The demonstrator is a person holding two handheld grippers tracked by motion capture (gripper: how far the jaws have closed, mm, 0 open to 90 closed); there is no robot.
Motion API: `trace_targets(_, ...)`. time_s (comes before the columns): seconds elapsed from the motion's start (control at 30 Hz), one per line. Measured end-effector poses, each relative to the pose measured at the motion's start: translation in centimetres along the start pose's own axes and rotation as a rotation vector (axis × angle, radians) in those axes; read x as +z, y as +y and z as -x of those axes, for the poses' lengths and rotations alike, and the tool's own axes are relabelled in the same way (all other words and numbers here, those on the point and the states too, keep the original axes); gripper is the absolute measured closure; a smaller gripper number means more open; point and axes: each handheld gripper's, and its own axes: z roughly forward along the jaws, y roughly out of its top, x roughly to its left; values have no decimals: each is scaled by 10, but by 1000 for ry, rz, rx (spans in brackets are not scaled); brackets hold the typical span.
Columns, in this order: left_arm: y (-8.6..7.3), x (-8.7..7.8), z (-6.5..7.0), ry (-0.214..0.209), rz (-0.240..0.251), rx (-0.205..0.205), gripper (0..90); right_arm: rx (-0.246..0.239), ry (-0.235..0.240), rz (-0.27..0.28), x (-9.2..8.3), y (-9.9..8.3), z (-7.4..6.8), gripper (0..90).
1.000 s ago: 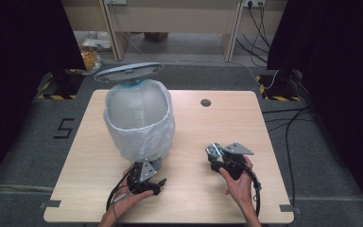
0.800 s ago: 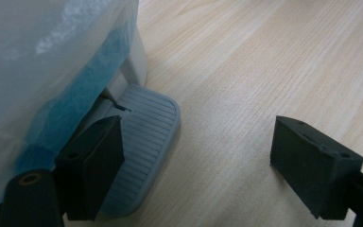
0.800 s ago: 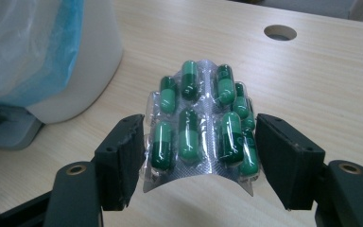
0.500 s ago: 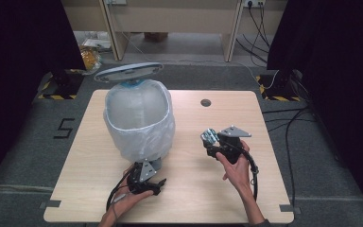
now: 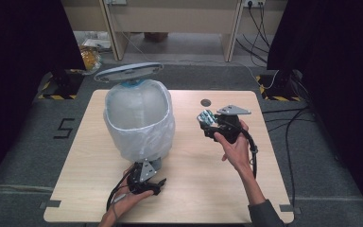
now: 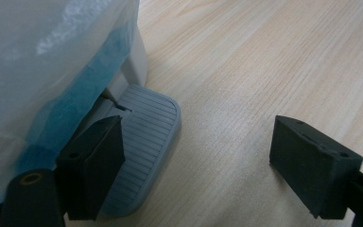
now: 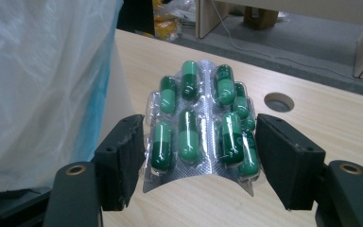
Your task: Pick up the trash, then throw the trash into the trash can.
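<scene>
Right gripper point(image 7: 198, 156) clamping bowed silver blister pack of green capsules point(image 7: 201, 125), hovering above light wooden table point(image 5: 194, 189). Left gripper point(image 6: 194, 165) gaping beside bag-lined pedal bin's grey ribbed pedal point(image 6: 144, 142).

capsules point(image 7: 189, 135): two-tone green | blister pack point(image 7: 201, 177): silver | bin bag point(image 5: 139, 120): translucent white | pedal point(image 6: 144, 142): ribbed grey | table point(image 5: 203, 179): pale woodgrain

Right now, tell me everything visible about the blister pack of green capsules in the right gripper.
The silver foil blister pack of green capsules is clamped edgewise by the right gripper, one black jaw on each side, so it bows upward. Clear plastic pockets hold two-tone capsules, dark green and light green, in roughly three columns; no pocket looks empty. It is held in the air above the pale wooden table, beside the plastic-lined bin, without touching either.
</scene>
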Motion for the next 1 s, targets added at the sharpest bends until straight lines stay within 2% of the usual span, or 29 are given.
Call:
trace_targets(0.23,0,0,-1,-7,-3,3,177,-6,27,-10,4,18,-8,345)
trace_targets(0.53,0,0,0,-3,3,1,177,-36,53,11,4,44,-28,341)
trace_targets(1.0,0,0,0,-5,1,1,178,-58,69,42,1,71,-36,334)
